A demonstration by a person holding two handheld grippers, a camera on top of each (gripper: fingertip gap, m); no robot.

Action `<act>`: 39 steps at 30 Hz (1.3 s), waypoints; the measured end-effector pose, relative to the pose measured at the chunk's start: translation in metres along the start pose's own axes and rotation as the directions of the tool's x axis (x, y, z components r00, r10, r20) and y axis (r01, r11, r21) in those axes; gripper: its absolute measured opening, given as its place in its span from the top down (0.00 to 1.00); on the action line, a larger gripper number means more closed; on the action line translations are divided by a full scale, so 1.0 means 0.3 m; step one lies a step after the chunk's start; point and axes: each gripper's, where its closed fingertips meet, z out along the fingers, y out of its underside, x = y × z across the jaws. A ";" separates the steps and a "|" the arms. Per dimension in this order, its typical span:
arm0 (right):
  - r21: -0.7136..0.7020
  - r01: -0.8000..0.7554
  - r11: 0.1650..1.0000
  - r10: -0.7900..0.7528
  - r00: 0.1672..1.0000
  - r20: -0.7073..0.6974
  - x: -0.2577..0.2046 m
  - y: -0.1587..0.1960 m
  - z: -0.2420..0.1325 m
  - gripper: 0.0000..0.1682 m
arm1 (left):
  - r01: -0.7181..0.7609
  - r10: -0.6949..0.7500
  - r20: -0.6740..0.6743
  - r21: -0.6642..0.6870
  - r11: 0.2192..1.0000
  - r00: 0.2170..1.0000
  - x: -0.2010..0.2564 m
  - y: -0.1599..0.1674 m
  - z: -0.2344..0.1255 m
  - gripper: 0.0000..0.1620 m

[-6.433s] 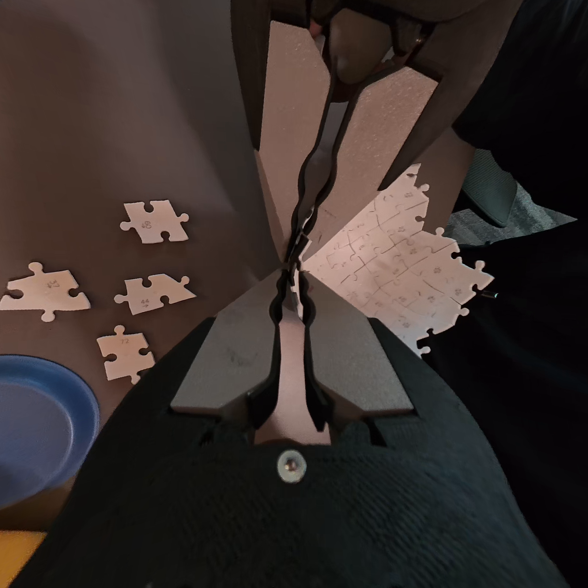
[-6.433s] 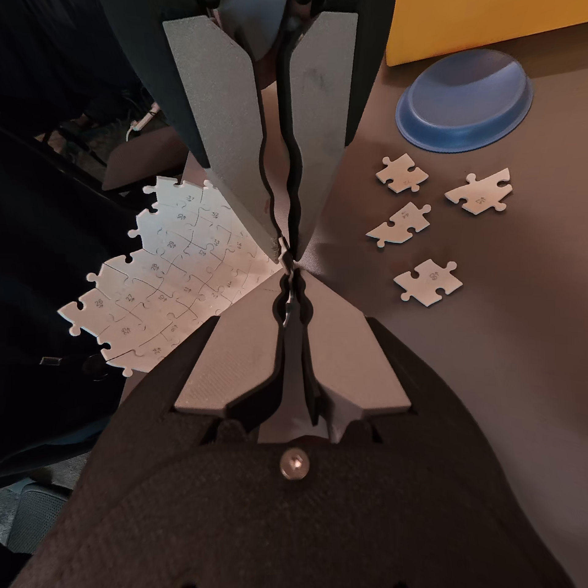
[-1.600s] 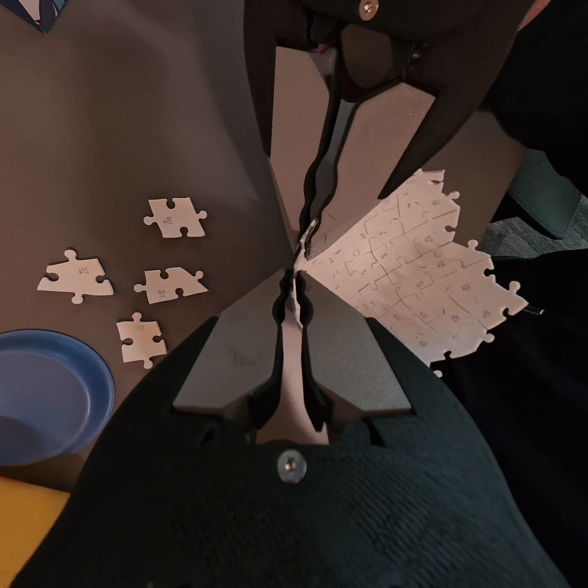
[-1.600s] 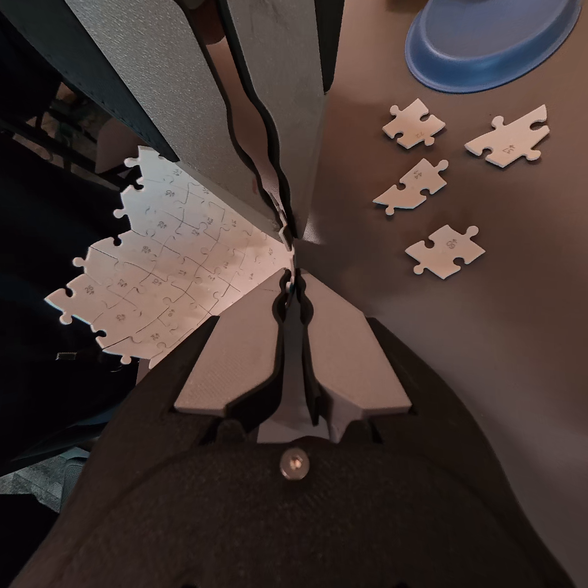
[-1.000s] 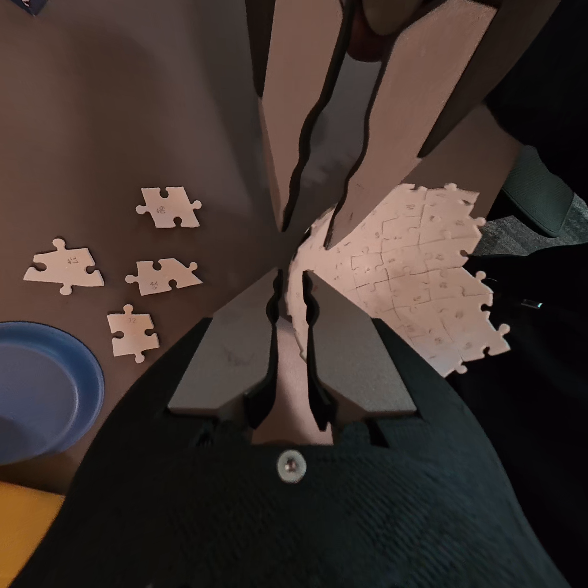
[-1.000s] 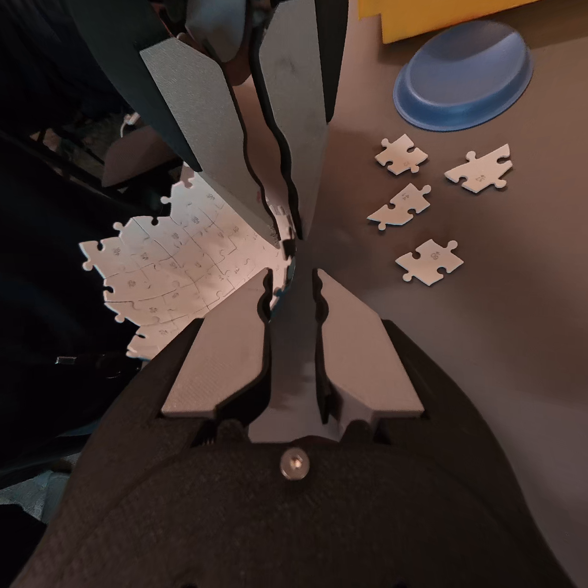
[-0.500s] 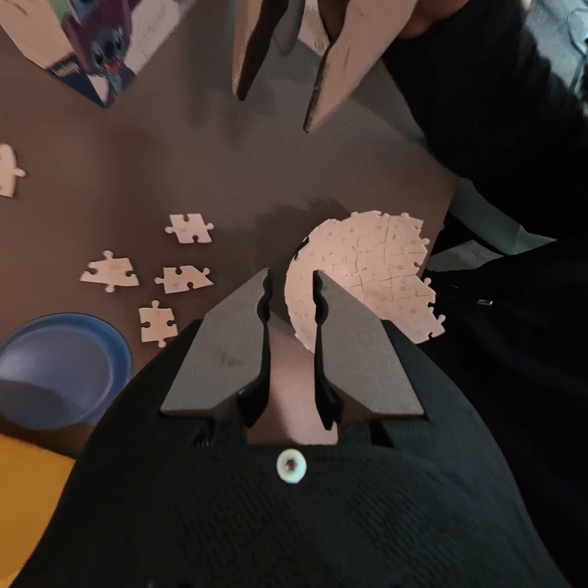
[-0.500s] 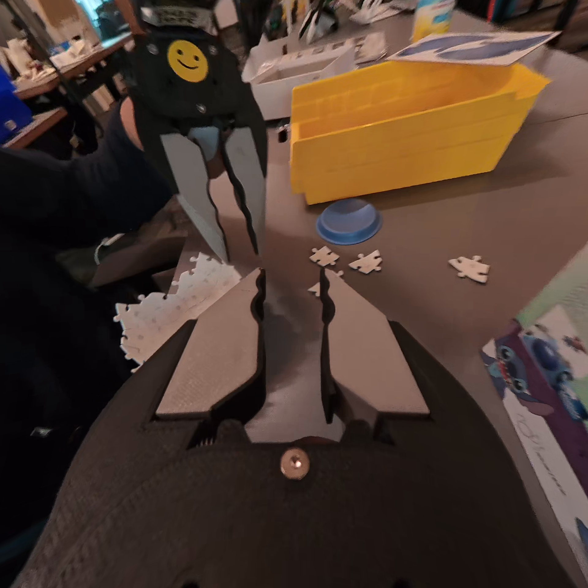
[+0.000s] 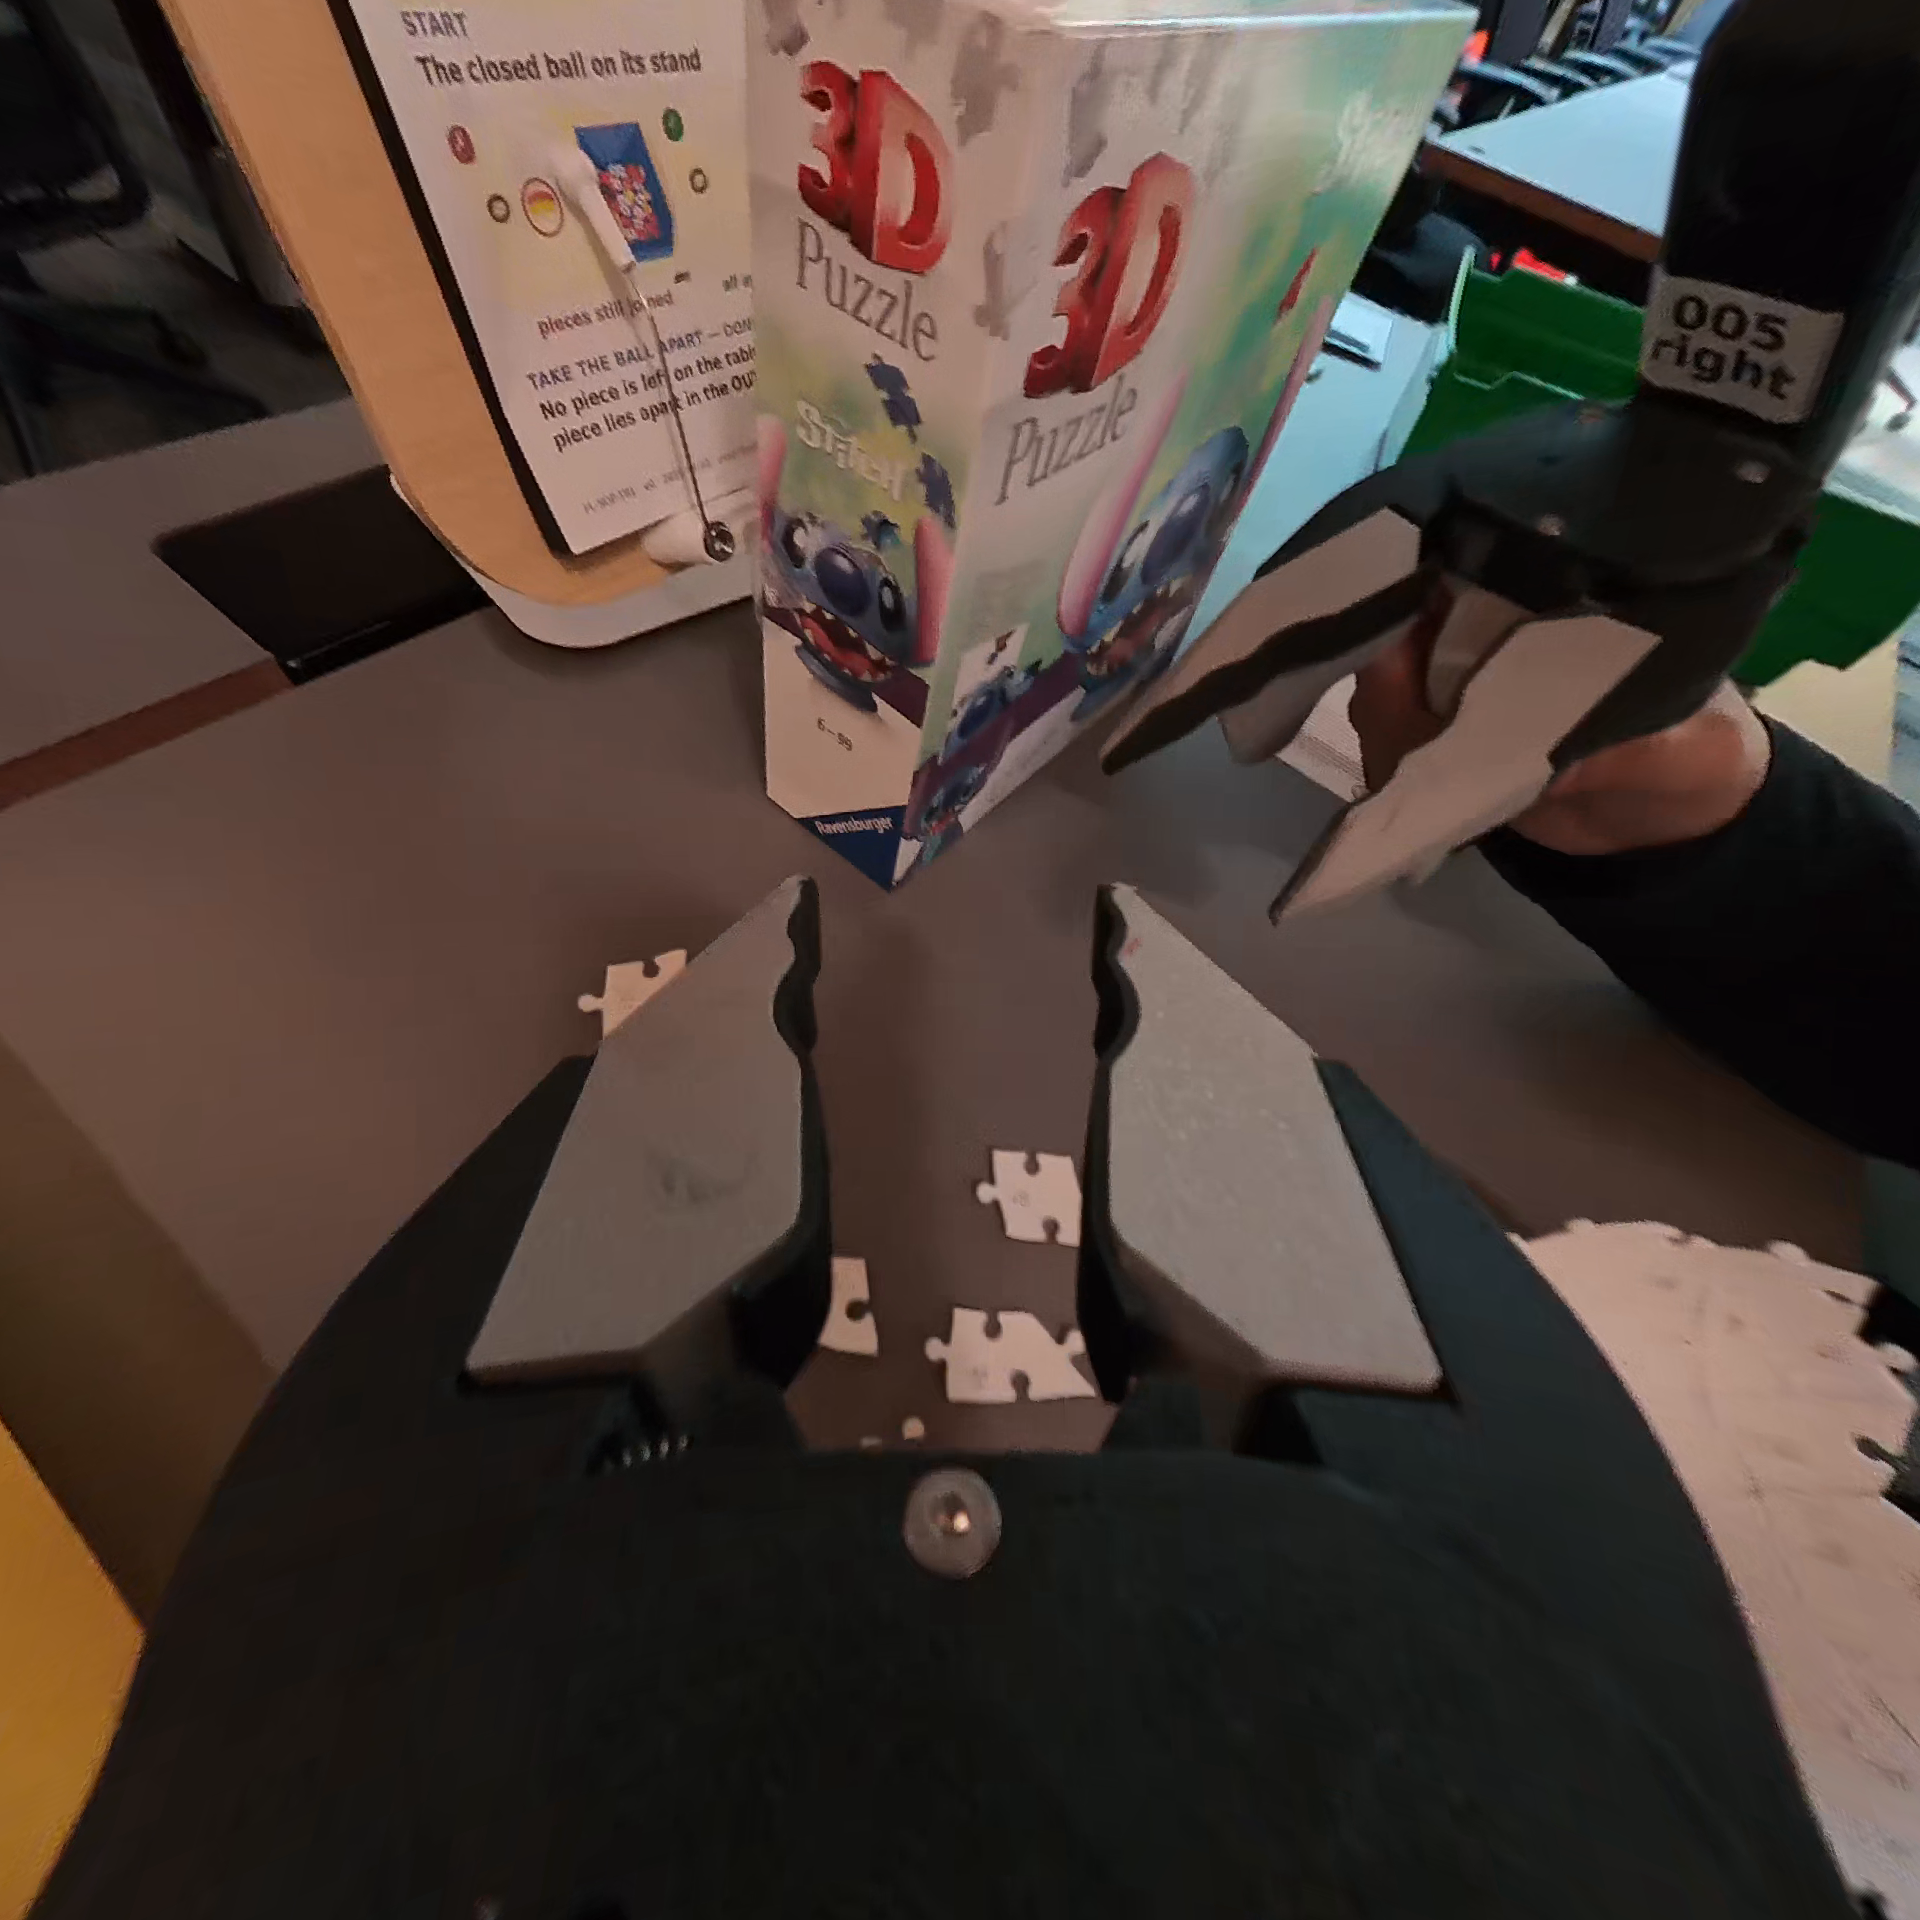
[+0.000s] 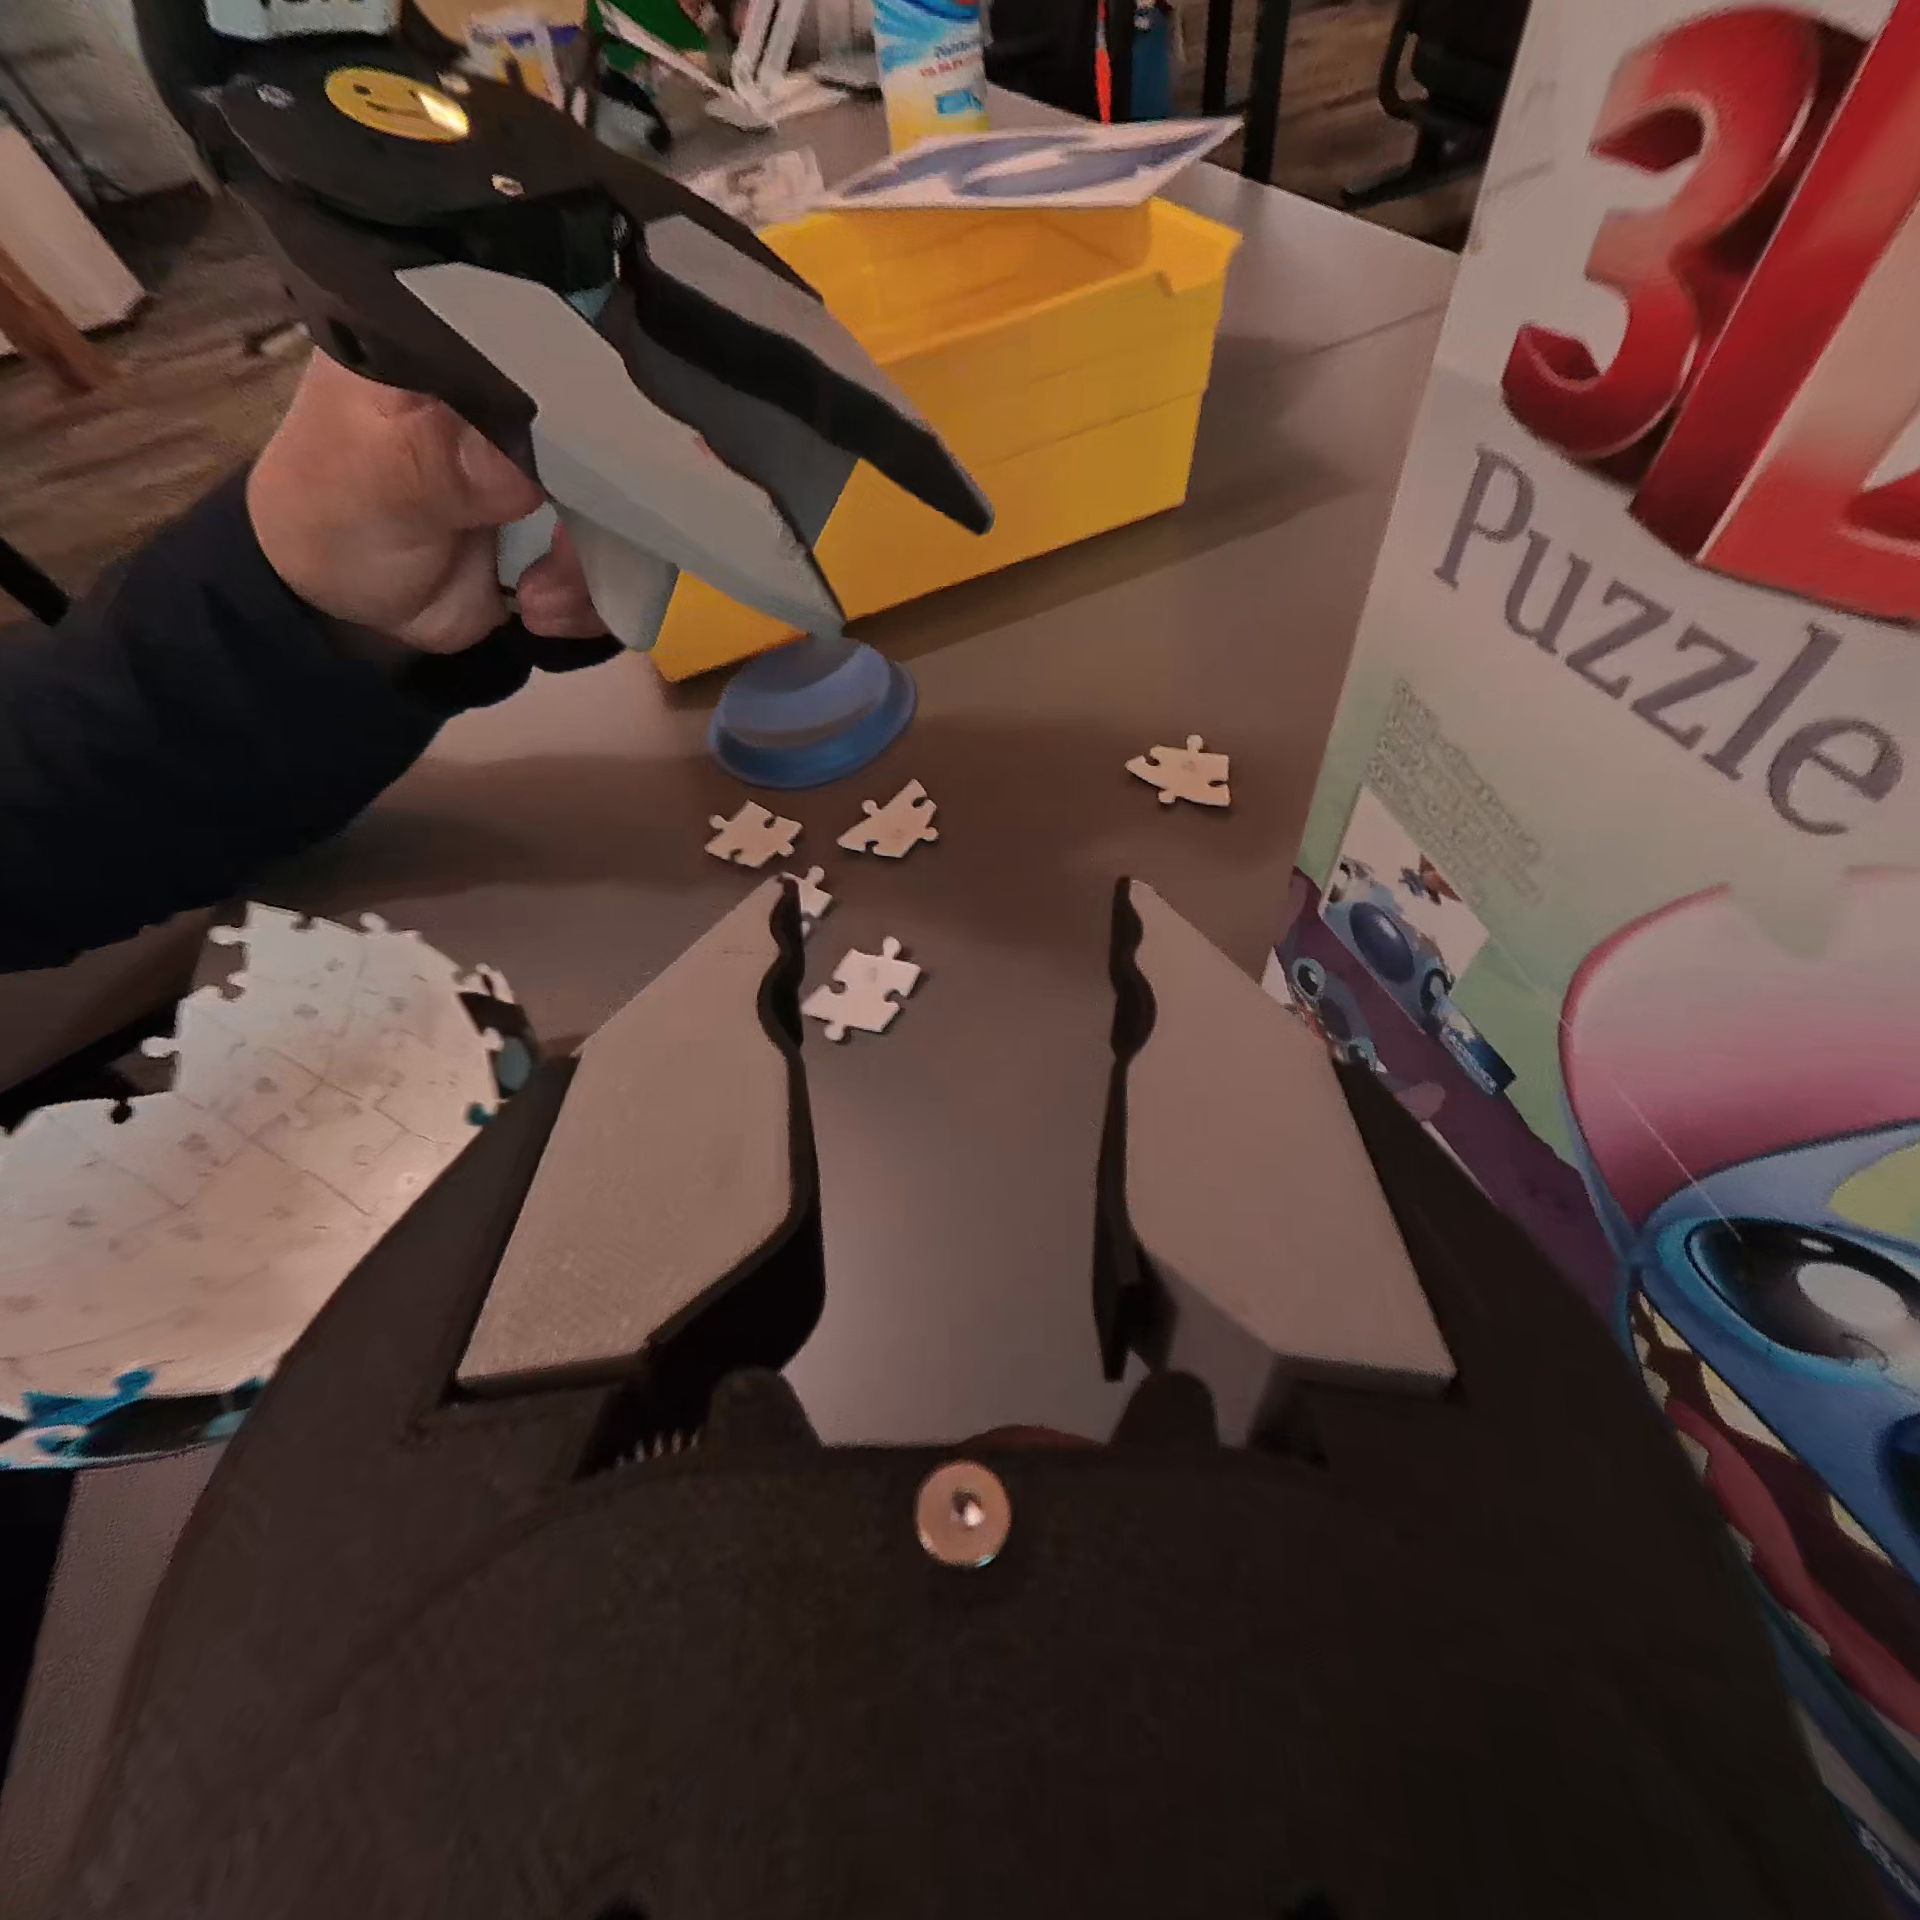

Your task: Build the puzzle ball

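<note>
The partly built puzzle ball, a white curved shell point(image 10: 208, 1143) with its inner side up, lies on the grey table at the left of the right wrist view and at the right edge of the left wrist view point(image 9: 1714, 1455). Several loose white pieces point(image 10: 862, 992) lie beside it, some seen between my left fingers point(image 9: 1034, 1195). My left gripper point(image 9: 954, 904) is open and empty above the loose pieces; it also shows in the right wrist view point(image 10: 904, 571). My right gripper point(image 10: 954, 904) is open and empty above the table; it also shows in the left wrist view point(image 9: 1195, 842).
A blue round stand point(image 10: 816, 717) sits in front of a yellow bin point(image 10: 1018, 364). The tall puzzle box point(image 9: 1039, 468) stands upright, close on the right in the right wrist view point(image 10: 1662, 727). An instruction board point(image 9: 561, 260) leans behind it.
Both grippers have left the shell's edge, lifted and drawn apart, and their jaws have opened wider. The shell now lies free on the table.
</note>
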 end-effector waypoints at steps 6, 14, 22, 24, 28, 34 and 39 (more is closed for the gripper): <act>-0.082 0.036 0.996 -0.045 0.993 -0.111 0.054 0.084 0.054 0.67 | -0.067 0.074 0.122 -0.059 0.996 0.990 -0.075 0.100 0.041 0.69; -0.092 0.039 0.995 -0.054 0.984 -0.172 0.094 0.135 0.095 0.68 | -0.087 0.108 0.176 -0.119 0.989 0.978 -0.087 0.152 0.047 0.68; -0.194 0.078 0.978 -0.121 0.968 -0.218 0.121 0.212 0.129 0.68 | -0.048 0.074 0.178 -0.149 0.988 0.981 -0.100 0.191 0.064 0.68; -0.213 0.078 0.974 -0.126 0.967 -0.222 0.126 0.223 0.133 0.68 | -0.050 0.079 0.187 -0.158 0.986 0.979 -0.107 0.200 0.070 0.68; -0.221 0.075 0.972 -0.125 0.967 -0.221 0.129 0.228 0.135 0.68 | -0.041 0.077 0.192 -0.185 0.982 0.978 -0.118 0.226 0.082 0.68; -0.256 0.075 0.964 -0.130 0.970 -0.207 0.127 0.245 0.146 0.68 | -0.020 0.061 0.189 -0.213 0.977 0.980 -0.126 0.254 0.096 0.69; -0.276 0.084 0.957 -0.144 0.968 -0.205 0.126 0.254 0.151 0.69 | 0.022 0.013 0.166 -0.206 0.978 0.986 -0.121 0.255 0.095 0.69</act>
